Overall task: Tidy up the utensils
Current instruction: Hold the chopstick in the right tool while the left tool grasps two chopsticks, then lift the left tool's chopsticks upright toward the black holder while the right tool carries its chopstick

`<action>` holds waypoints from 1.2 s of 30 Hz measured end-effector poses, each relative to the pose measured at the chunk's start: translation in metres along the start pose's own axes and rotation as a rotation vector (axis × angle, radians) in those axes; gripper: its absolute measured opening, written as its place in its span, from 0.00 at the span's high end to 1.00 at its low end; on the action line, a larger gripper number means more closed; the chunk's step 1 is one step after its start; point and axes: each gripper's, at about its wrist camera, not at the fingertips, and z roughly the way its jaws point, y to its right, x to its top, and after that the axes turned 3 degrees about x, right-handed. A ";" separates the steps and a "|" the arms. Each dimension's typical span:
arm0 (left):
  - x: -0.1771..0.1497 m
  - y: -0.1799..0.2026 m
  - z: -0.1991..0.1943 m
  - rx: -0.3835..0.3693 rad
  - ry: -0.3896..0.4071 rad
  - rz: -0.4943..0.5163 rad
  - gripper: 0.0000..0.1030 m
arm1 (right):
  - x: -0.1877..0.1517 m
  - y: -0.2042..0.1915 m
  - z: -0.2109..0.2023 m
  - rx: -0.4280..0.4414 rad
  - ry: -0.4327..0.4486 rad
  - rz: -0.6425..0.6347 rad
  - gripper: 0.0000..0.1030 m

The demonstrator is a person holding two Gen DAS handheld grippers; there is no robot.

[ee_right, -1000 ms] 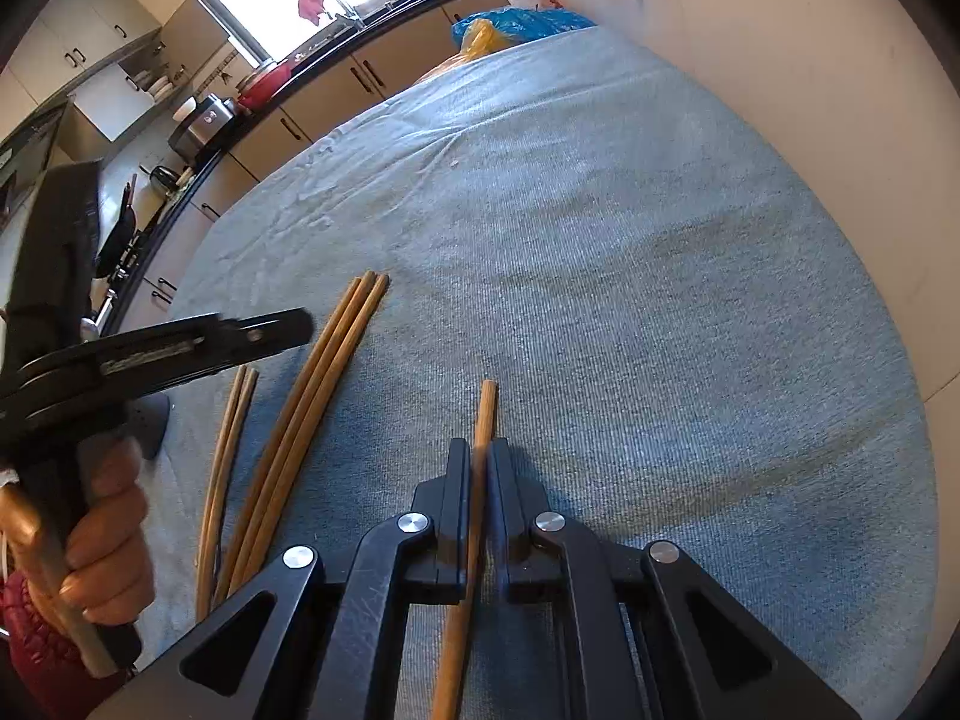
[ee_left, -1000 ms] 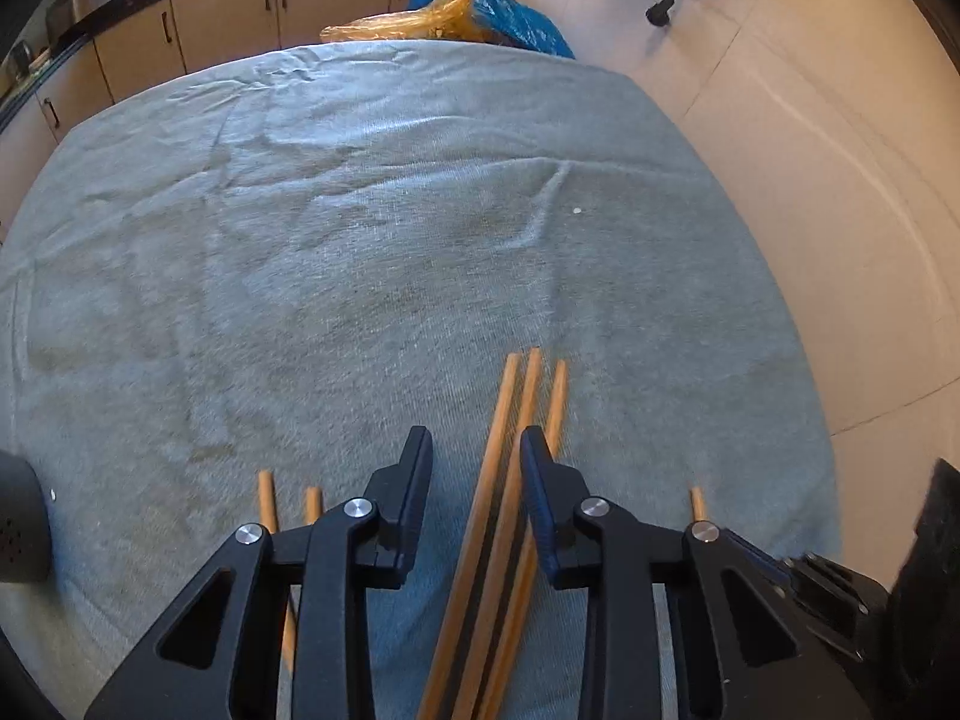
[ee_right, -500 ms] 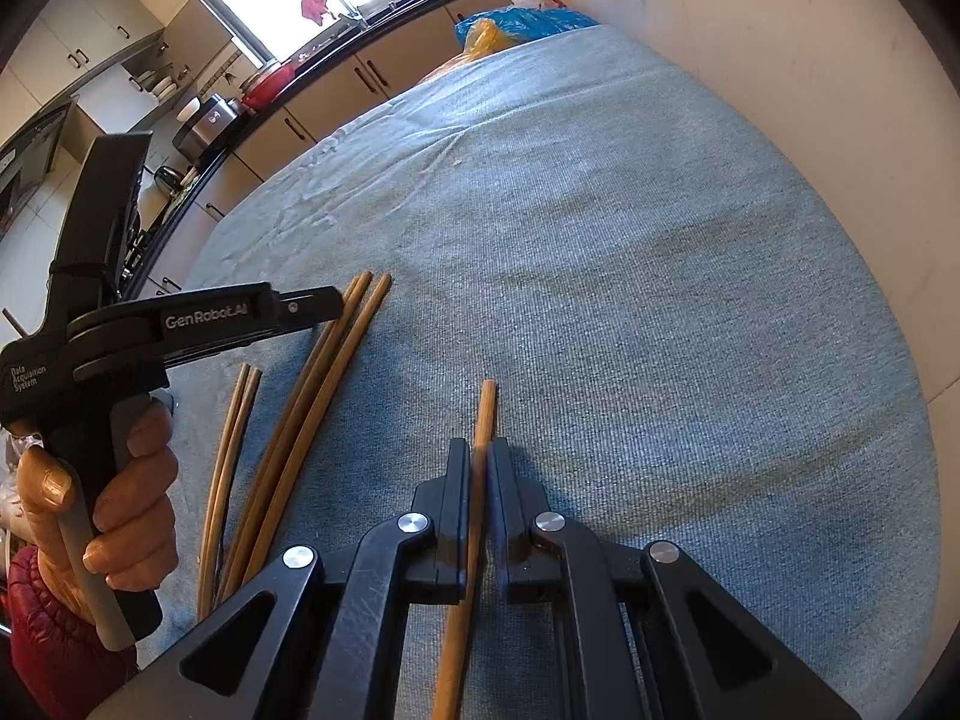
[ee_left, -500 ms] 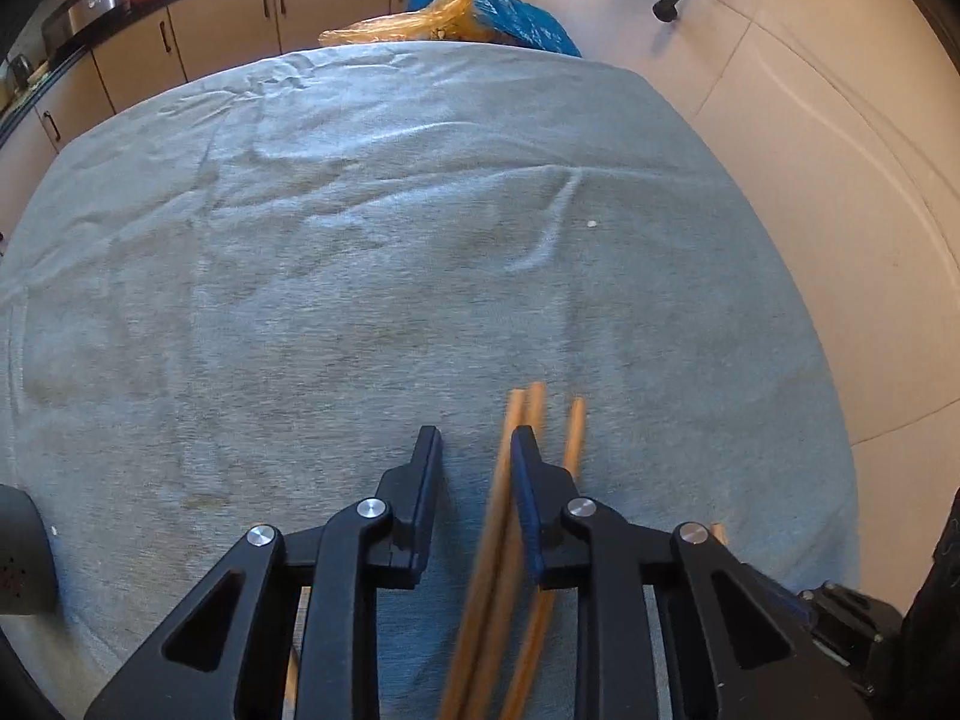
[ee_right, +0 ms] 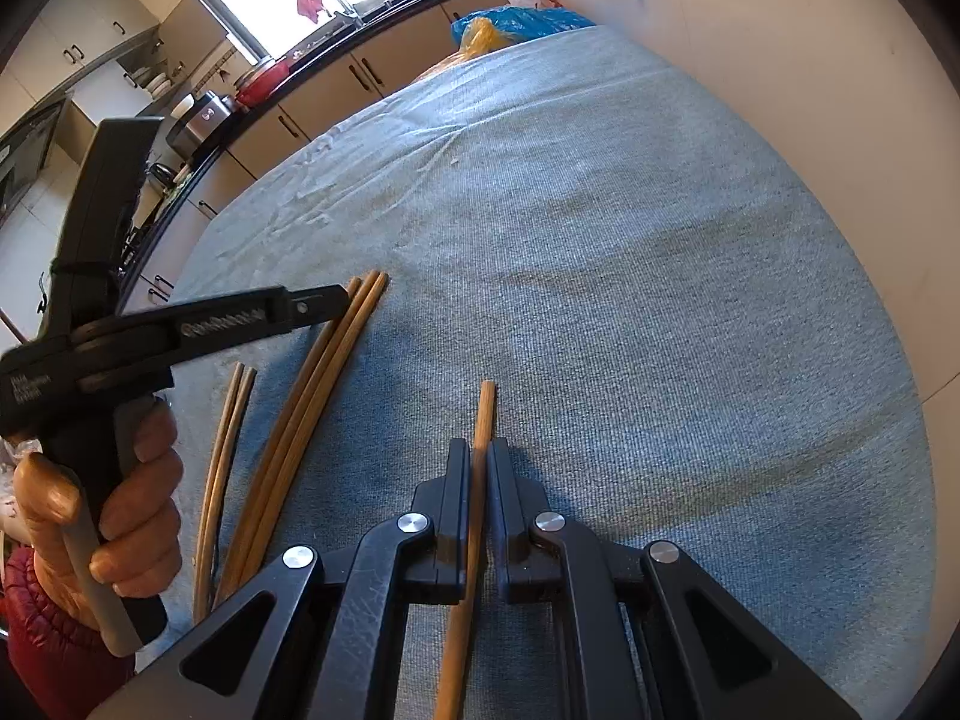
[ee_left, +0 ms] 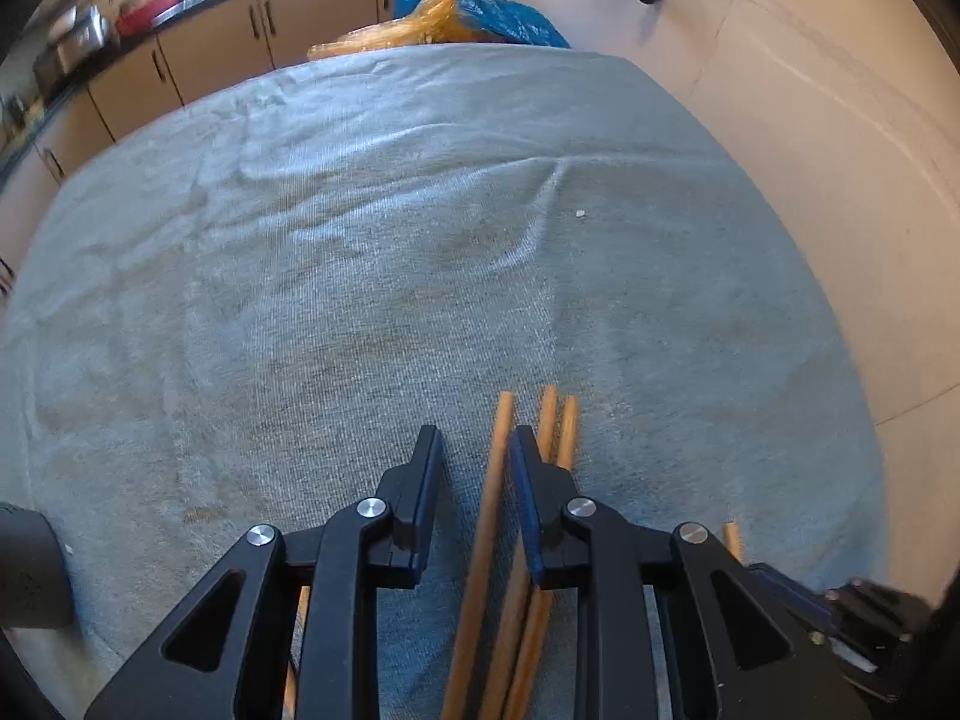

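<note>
Wooden chopsticks lie on our grey cloth (ee_left: 360,276). From the left wrist, our left gripper (ee_left: 474,450) hangs with its fingers narrowly apart and holding nothing; one stick (ee_left: 489,492) of the trio runs between them, hard by the right finger, while the other two (ee_left: 555,438) pass under and outside that finger. All three run lengthwise along the fingers, tips pointing away, so closing calls for a small shift right to gather the whole bundle. Bags (ee_left: 456,24) sit at the cloth's far edge, well clear.

From the right wrist, our right gripper (ee_right: 480,456) is clamped on a single stick (ee_right: 483,414), its axis in line with the fingers and its tip out ahead. The trio (ee_right: 336,354) lies to its left beneath the left gripper (ee_right: 318,309), a pair (ee_right: 231,420) further left. We judge the left gripper far nearer the trio; nothing blocks it.
</note>
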 end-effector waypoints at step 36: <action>-0.122 -0.065 -0.222 -0.134 0.473 -0.110 0.95 | -0.052 -0.092 -0.129 0.081 0.559 -0.279 0.95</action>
